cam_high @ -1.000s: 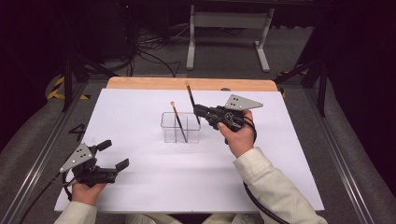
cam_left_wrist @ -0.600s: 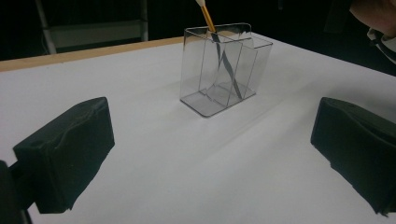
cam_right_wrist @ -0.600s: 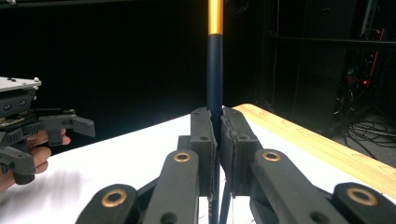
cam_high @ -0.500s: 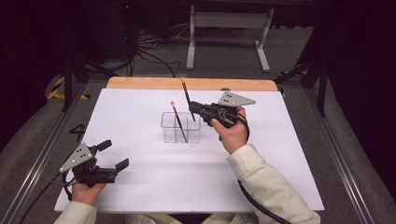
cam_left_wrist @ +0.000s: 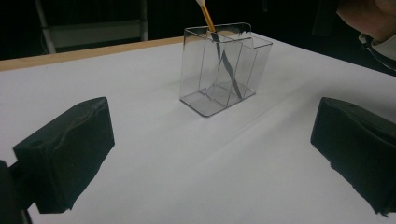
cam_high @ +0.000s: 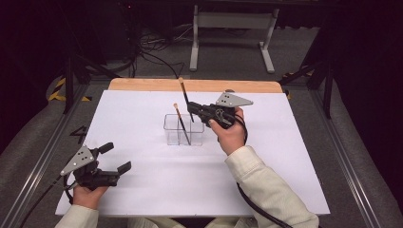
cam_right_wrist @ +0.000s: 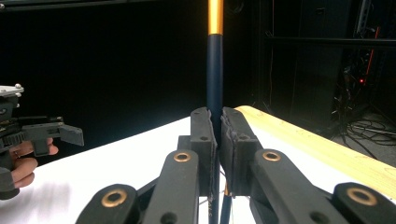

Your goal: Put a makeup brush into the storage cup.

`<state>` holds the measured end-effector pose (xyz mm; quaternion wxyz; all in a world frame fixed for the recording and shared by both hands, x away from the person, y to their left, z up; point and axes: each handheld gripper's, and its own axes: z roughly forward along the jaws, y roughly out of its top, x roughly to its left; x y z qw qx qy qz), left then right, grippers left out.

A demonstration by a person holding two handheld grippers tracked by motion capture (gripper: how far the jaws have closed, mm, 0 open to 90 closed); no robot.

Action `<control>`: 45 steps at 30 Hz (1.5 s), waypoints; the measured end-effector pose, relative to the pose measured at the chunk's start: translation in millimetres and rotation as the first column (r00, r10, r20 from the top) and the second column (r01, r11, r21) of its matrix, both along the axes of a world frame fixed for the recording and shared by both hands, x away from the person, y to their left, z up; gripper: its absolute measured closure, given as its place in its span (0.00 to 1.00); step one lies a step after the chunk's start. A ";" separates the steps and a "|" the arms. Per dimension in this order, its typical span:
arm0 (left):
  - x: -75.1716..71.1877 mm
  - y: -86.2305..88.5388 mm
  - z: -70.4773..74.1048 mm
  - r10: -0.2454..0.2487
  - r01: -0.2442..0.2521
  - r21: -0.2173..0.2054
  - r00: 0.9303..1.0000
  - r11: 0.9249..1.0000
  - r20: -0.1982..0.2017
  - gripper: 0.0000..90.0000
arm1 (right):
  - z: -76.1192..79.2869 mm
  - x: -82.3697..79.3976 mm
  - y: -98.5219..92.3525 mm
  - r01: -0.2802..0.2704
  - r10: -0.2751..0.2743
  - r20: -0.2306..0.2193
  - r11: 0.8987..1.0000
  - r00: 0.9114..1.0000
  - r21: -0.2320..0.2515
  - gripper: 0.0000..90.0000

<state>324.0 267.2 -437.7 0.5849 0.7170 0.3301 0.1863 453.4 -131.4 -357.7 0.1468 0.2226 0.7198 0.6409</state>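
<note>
A clear divided holder stands mid-table, with one dark brush leaning in it. My right gripper hovers just above the holder's right side, shut on a second brush, dark blue with a gold band. In the right gripper view the pads pinch that brush's shaft, which runs upright. My left gripper rests near the table's front left, open and holding nothing. In the left gripper view its jaws frame the holder and the brush in it.
White paper covers the table, and a bare wooden strip runs along the far edge. Beyond that edge are a metal stand's legs and floor cables. A cable trails from the right gripper.
The right gripper has carried its brush a little to the left, closer over the holder. The left gripper has stayed put.
</note>
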 end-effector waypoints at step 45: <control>-0.4 -0.3 0.7 -0.007 0.007 0.004 1.000 1.000 0.000 0.00 | -51.0 11.3 18.1 0.022 -0.023 -0.092 1.000 0.995 -0.022 0.93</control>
